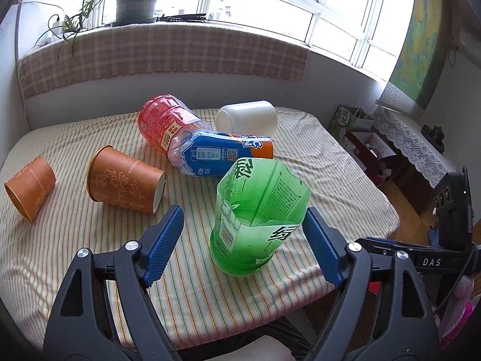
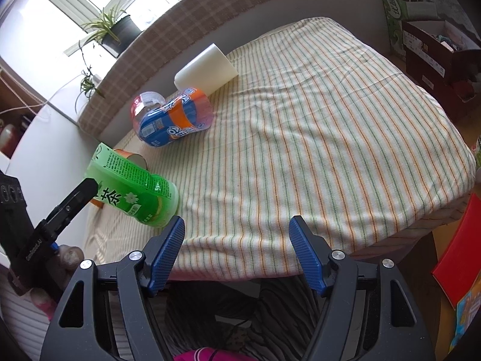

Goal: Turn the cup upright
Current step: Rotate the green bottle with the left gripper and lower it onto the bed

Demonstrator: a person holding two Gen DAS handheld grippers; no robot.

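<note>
A green cut-bottle cup [image 1: 258, 216] stands upright on the striped table, mouth up; it also shows in the right wrist view [image 2: 135, 189]. My left gripper [image 1: 243, 234] is open, its blue pads on either side of the cup and apart from it. Two orange paper cups [image 1: 126, 179] [image 1: 30, 188] lie on their sides to the left. A red cup [image 1: 165, 120], a blue-orange cup [image 1: 222, 153] and a white cup [image 1: 246, 117] lie on their sides farther back. My right gripper [image 2: 237, 246] is open and empty at the table's front edge.
The striped cloth covers the table [image 2: 315, 120]. A potted plant [image 1: 136, 3] stands on the windowsill behind. Boxes and a bag [image 1: 360, 135] sit on the floor to the right. The right gripper's body [image 1: 451, 210] is beside the table's right edge.
</note>
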